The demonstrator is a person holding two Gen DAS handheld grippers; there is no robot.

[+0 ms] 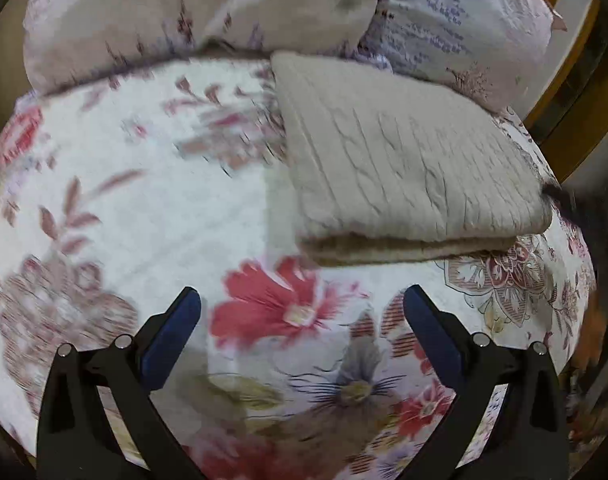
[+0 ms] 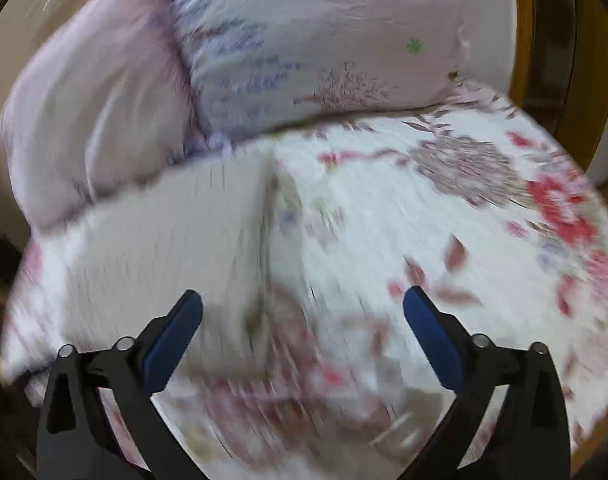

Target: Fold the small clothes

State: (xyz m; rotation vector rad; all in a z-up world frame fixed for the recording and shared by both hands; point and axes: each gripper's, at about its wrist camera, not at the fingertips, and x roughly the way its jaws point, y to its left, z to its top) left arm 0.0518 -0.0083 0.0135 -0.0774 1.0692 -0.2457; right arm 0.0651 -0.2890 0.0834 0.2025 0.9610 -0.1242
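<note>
A beige cable-knit garment (image 1: 408, 176) lies folded flat on the floral bedspread (image 1: 143, 208), ahead and to the right of my left gripper (image 1: 301, 300). The left gripper is open and empty, hovering over the bedspread short of the garment's near edge. In the blurred right wrist view, a pale flat cloth (image 2: 175, 224), probably the same garment, lies at the left on the bedspread (image 2: 424, 232). My right gripper (image 2: 302, 300) is open and empty above the bed, with the cloth's right edge ahead between its fingers.
Two pinkish-lilac pillows (image 1: 191, 12) (image 2: 312, 48) lie along the head of the bed behind the garment. A wooden frame (image 1: 572, 64) (image 2: 524, 32) stands at the right. A dark object (image 1: 564, 200) shows at the garment's right corner.
</note>
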